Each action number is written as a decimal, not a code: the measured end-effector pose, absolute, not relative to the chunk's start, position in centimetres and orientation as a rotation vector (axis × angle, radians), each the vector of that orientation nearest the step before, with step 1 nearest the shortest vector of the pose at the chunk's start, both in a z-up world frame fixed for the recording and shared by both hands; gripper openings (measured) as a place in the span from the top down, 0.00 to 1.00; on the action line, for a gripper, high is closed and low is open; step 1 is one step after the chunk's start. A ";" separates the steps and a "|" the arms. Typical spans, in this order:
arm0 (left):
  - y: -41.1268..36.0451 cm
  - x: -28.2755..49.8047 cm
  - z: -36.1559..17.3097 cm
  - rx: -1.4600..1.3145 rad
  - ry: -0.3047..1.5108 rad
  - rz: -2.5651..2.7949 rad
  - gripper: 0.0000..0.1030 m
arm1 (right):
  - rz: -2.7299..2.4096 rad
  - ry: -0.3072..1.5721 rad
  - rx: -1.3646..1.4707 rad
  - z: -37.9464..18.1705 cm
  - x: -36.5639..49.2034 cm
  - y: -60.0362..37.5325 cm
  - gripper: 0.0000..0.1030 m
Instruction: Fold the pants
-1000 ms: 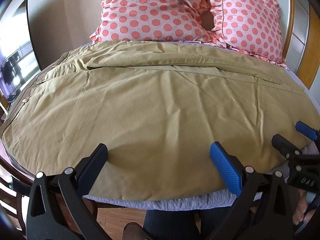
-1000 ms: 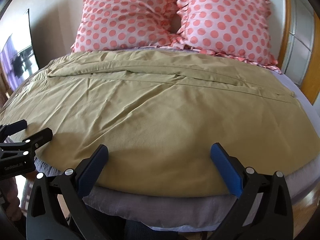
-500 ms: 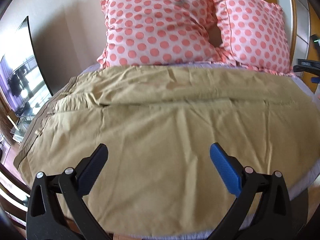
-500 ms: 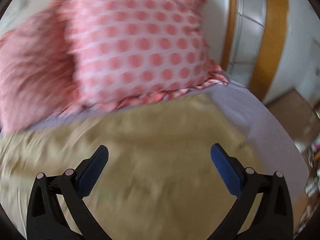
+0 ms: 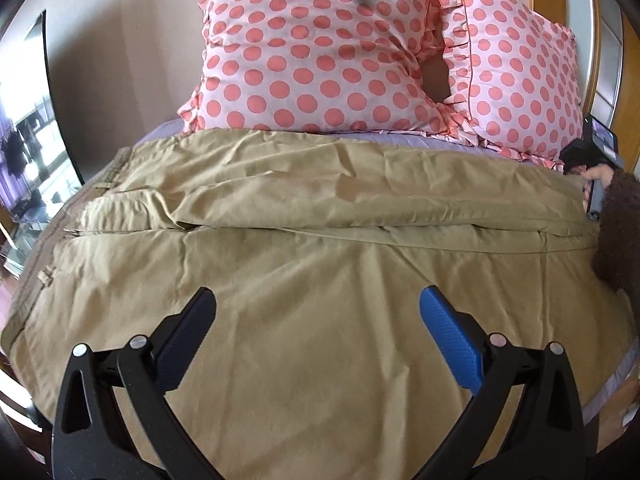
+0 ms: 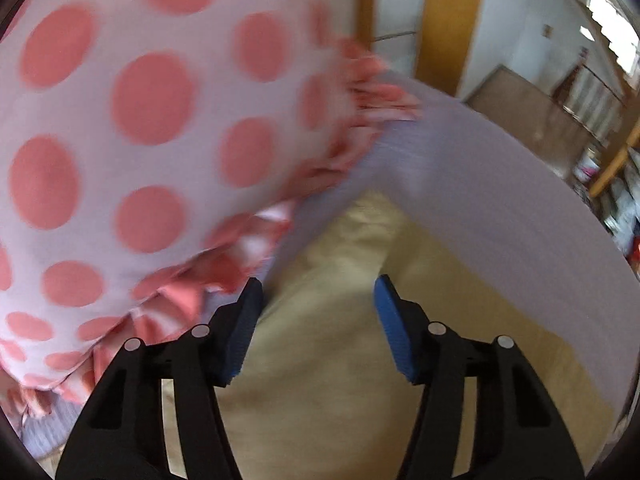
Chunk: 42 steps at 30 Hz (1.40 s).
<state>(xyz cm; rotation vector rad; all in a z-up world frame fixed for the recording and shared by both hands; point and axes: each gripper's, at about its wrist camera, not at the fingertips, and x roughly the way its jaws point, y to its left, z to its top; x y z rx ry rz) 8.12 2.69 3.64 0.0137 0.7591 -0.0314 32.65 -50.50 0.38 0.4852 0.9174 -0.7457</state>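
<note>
Khaki pants (image 5: 320,240) lie spread flat across the bed, waistband at the left, legs running right. My left gripper (image 5: 316,320) is open and empty, hovering over the near leg. My right gripper (image 6: 318,300) is open with the jaws partly narrowed, right above the far leg's hem end (image 6: 360,248) beside the pillow. Nothing is gripped between its jaws. In the left wrist view the right gripper's body (image 5: 592,160) and the hand holding it show at the far right edge of the pants.
Two pink polka-dot pillows (image 5: 320,48) lean at the head of the bed, close to the right gripper (image 6: 140,120). A lavender sheet (image 6: 480,184) covers the bed. A wooden frame (image 6: 448,12) and the floor lie beyond the right edge.
Both grippers moved forward over the pants. The right gripper swung to the far right hem by the pillow and its jaws narrowed. The left gripper stayed wide open.
</note>
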 end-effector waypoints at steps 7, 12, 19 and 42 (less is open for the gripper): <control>4.1 8.0 3.9 -0.087 0.750 -0.086 0.02 | -0.579 0.824 0.543 0.4 30.9 -51.9 0.96; 6.6 6.2 5.0 -0.155 0.670 -0.103 0.02 | -0.355 0.612 0.782 2.6 21.2 -54.8 0.97; 10.5 6.2 7.6 -0.224 0.546 -0.117 0.02 | -0.213 0.536 0.910 1.9 1.5 -50.7 0.97; 21.9 23.4 6.5 -0.584 0.778 0.001 0.02 | -0.141 0.479 1.195 -2.3 1.7 -53.0 0.98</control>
